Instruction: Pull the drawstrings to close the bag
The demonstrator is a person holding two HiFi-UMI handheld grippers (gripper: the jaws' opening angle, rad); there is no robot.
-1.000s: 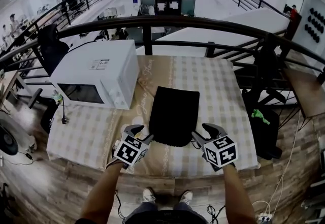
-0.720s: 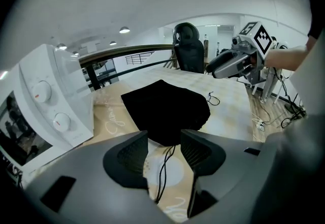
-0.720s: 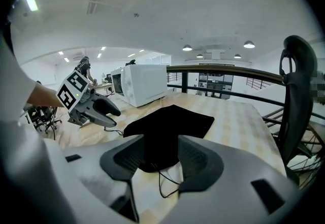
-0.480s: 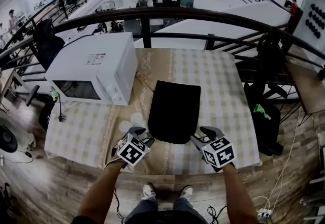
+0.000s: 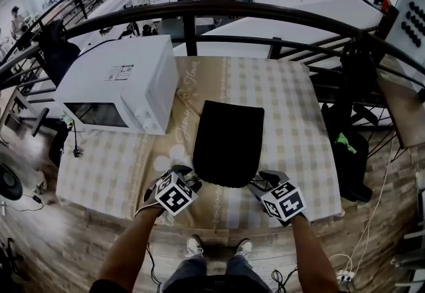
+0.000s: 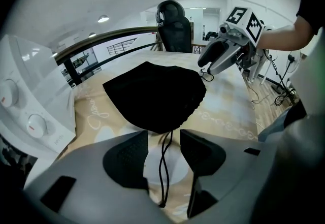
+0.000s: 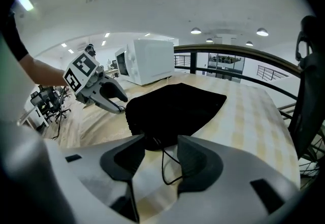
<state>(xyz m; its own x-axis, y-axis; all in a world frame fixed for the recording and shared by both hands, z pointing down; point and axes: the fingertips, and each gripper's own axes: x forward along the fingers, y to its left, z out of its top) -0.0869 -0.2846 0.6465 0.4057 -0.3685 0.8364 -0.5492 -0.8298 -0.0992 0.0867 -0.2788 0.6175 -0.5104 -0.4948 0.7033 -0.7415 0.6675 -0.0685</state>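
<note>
Black drawstring bag [image 5: 228, 143] lies flat in the middle of the table [image 5: 297, 105] on the checked cloth, gathered mouth end toward me at the near edge, closed end pointing far. One drawstring [image 6: 163, 167] comes out of the near left corner of the mouth and runs on the cloth between the jaws of my left gripper [image 5: 186, 177]. Those jaws are apart and the pads aren't pressing the cord. The other drawstring [image 7: 165, 164] leaves the near right corner, makes a loose loop on the cloth and sits between the jaws of my right gripper [image 5: 261, 180]. Those jaws are also spread, not clamped on it. Both grippers are low at the near table edge, one just beside each near corner of the bag, tips angled in toward the mouth. A white microwave [image 5: 119, 86] stands on the far left of the table, apart from the bag. A dark railing [image 5: 265, 16] runs behind the far edge. My shoes [image 5: 194, 245] show on the wood floor below.
</note>
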